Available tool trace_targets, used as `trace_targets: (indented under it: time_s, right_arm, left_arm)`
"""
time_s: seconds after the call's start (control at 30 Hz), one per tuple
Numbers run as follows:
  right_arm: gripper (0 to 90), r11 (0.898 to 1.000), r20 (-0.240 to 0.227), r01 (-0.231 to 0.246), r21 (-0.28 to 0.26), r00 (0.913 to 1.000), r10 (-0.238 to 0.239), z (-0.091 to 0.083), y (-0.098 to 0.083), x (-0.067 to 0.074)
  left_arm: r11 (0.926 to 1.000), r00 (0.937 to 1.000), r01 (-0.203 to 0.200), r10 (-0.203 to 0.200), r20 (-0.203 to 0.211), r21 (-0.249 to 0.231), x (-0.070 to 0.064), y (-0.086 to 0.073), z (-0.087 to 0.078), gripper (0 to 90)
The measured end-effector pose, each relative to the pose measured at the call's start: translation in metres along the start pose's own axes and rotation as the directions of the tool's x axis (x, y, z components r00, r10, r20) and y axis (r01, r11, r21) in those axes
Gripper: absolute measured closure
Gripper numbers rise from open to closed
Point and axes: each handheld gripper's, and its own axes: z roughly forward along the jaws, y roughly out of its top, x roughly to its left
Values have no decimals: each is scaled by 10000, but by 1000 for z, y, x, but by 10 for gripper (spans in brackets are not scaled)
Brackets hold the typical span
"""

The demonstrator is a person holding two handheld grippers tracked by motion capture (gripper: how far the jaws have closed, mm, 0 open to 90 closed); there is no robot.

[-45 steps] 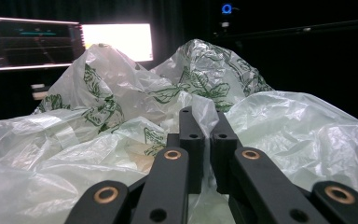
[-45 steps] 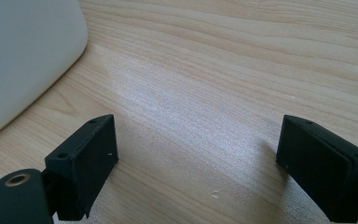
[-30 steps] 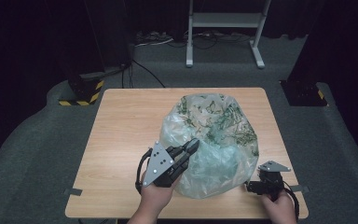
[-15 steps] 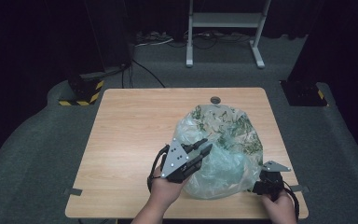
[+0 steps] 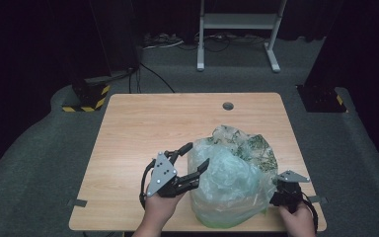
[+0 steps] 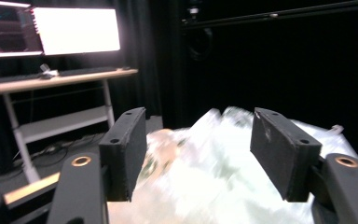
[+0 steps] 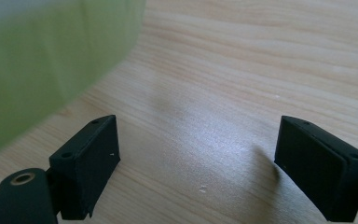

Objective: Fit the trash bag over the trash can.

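Shifted right — one plastic bag [image 5: 232, 182]; left gripper [image 5: 193, 163] jaws just opened.

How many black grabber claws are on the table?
2. The left gripper is at the plastic bag's left side, jaws apart. The right gripper is low at the bag's right, near the table's front edge, jaws apart too.

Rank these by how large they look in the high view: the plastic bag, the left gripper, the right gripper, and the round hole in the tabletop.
1. plastic bag
2. left gripper
3. right gripper, partly hidden, so unsure
4. round hole
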Motion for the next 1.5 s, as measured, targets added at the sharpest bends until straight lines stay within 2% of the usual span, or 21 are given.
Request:
trace_targets:
  time_s: [0.1,0.17,0.4,0.53,0.6,0.67,0.7,0.77,0.8,0.83,0.9,0.93,1.0,1.07,1.13,1.17,1.2,1.37,1.43,1.47,1.5]
  right_arm:
    - [135,9988,424,463,-132,9981,-457,-8,1,0]
    - [135,9984,349,424,-374,9985,-411,-15,2,-3]
    - [135,9964,809,317,-781,9964,-254,-41,-4,-13]
    - [135,9911,1129,33,-1333,9935,119,-62,-4,-18]
    - [136,9809,1246,-86,-1943,9916,334,-81,2,-20]
    - [136,9771,1251,-81,-2126,9915,355,-87,5,-19]
    - [135,9692,1239,-20,-2464,9917,336,-96,13,-17]
    - [135,9644,1222,48,-2645,9921,285,-100,17,-16]
    - [135,9530,1138,83,-3028,9931,275,-108,28,-11]
    - [135,9530,1138,83,-3028,9931,275,-108,28,-11]
    - [135,9424,981,56,-3344,9948,289,-114,37,-7]
    - [134,9295,812,119,-3687,9965,194,-119,48,-1]
    - [133,9237,689,133,-3828,9975,142,-120,52,2]
    - [131,9141,435,101,-4054,9990,83,-122,61,7]
    - [132,9096,6,-133,-4152,9999,149,-116,70,14]
    - [132,9096,6,-133,-4152,9999,149,-116,70,14]
    - [137,9118,-321,-310,-4094,9993,195,-108,74,19]
    - [148,9249,-1132,-434,-3777,9936,4,-92,74,29]
    - [255,9265,-1260,-393,-3742,9920,-88,-88,72,33]
    - [407,9271,-1351,-264,-3740,9905,-263,-87,70,36]
    - [407,9271,-1351,-264,-3740,9905,-263,-87,70,36]
  left_arm:
    - [9998,9994,202,-200,-270,48,6,-10,-9,348]
    - [9991,9984,415,-409,-398,123,8,-16,-16,337]
    - [9954,9938,937,-922,-623,207,5,-29,-30,301]
    - [9967,9946,757,-735,-735,279,0,-30,-25,282]
    - [9964,9946,780,-756,-714,321,-4,-31,-20,272]
    - [9970,9950,728,-707,-710,275,-5,-30,-19,270]
    - [9972,9956,702,-684,-644,273,-7,-29,-16,268]
    - [9973,9959,685,-667,-614,281,-8,-28,-14,269]
    - [9972,9960,680,-660,-600,322,-9,-26,-12,271]
    - [9972,9963,662,-642,-568,340,-9,-26,-10,271]
    - [9972,9967,649,-628,-522,381,-10,-24,-7,279]
    - [9970,9969,637,-615,-493,437,-11,-23,-6,288]
    - [9969,9979,521,-497,-415,582,-12,-22,-2,296]
    - [9964,9985,473,-451,-319,698,-14,-22,-1,334]
    - [9951,9989,435,-417,-217,890,-15,-24,1,409]
    - [9941,9990,437,-423,-163,992,-16,-25,1,409]
    - [9931,9991,405,-390,-153,1102,-17,-27,2,476]
    - [9827,9995,291,-303,41,1829,-19,-35,3,684]
    - [9811,9994,227,-270,195,1921,-20,-38,3,799]
    - [9808,9993,240,-289,225,1934,-20,-39,2,865]
    - [9803,9992,201,-265,299,1964,-20,-40,1,865]
